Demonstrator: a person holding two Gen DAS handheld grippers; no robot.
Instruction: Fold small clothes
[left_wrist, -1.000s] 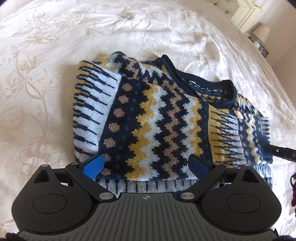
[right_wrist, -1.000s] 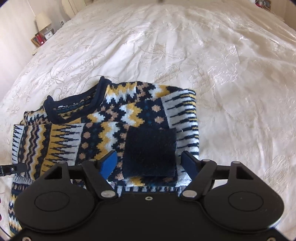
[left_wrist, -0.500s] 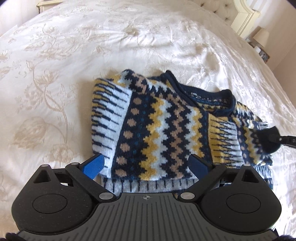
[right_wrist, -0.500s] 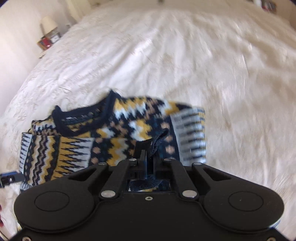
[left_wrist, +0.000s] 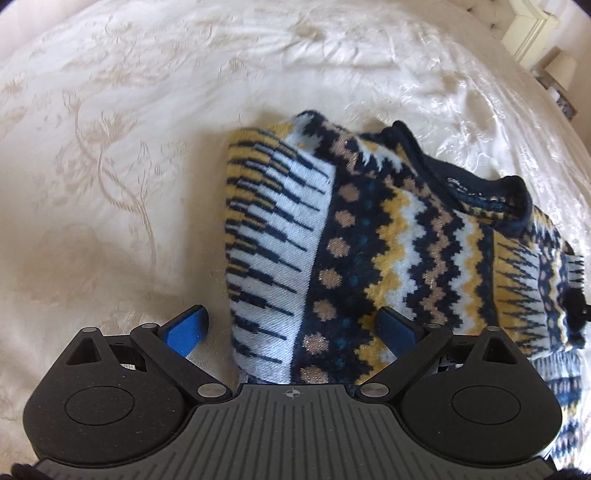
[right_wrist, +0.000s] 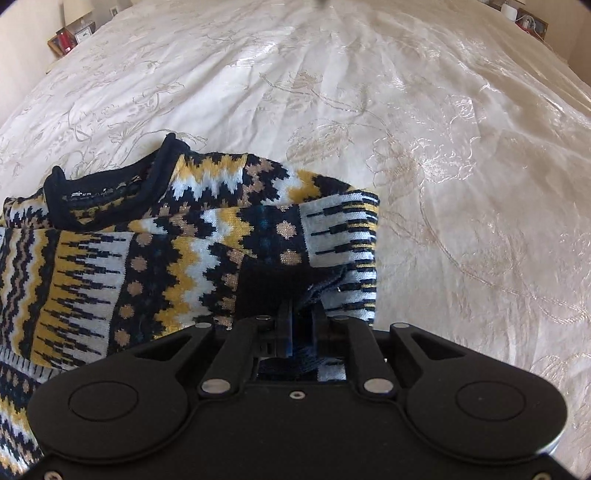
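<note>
A small knitted sweater (left_wrist: 369, 251) in navy, yellow, white and tan zigzags lies partly folded on the bed; it also shows in the right wrist view (right_wrist: 155, 258). My left gripper (left_wrist: 291, 328) is open, its blue pads either side of the sweater's near left edge. My right gripper (right_wrist: 301, 321) is shut on the dark navy cuff (right_wrist: 273, 288) of a sleeve folded over the sweater's right side. The navy collar (right_wrist: 110, 188) faces away from me.
The cream embroidered bedspread (right_wrist: 443, 147) stretches all around the sweater. A bedside table with a lamp (left_wrist: 557, 70) stands at the far right in the left wrist view. Small items (right_wrist: 70, 37) sit on a table at the far left in the right wrist view.
My right gripper closed on the navy cuff and has pulled it up slightly. My left gripper, still open, moved in closer along the sweater's left edge.
</note>
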